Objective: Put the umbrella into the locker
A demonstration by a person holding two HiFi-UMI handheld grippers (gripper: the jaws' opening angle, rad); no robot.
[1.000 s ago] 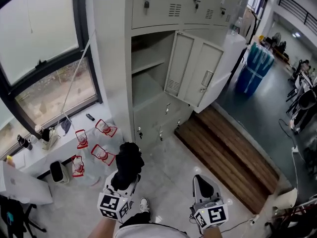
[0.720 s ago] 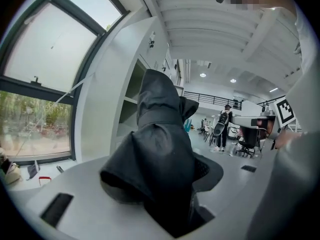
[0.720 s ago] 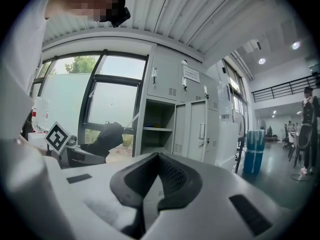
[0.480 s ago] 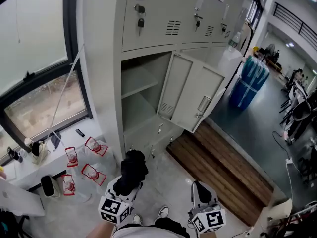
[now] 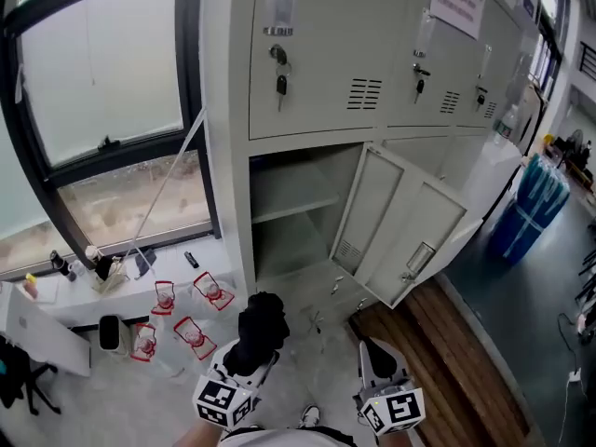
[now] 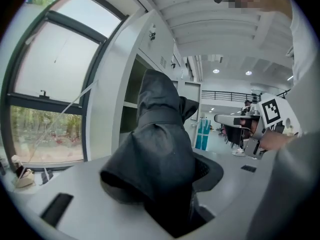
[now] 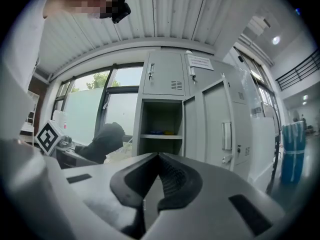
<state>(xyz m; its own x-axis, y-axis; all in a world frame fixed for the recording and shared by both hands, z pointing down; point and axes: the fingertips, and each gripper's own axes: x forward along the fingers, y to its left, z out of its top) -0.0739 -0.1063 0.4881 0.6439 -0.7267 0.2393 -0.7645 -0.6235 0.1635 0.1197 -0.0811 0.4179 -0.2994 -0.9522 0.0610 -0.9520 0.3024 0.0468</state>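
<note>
Hanging open, the door (image 5: 402,238) stands between locker (image 5: 317,91) and blue jugs (image 5: 535,203).

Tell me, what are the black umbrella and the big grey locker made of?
The umbrella looks like soft, matte black cloth, maybe nylon: it sags and creases. The locker looks like thin metal painted pale grey with a slight sheen: flat panels, punched vent slits and a key in a lock.
</note>
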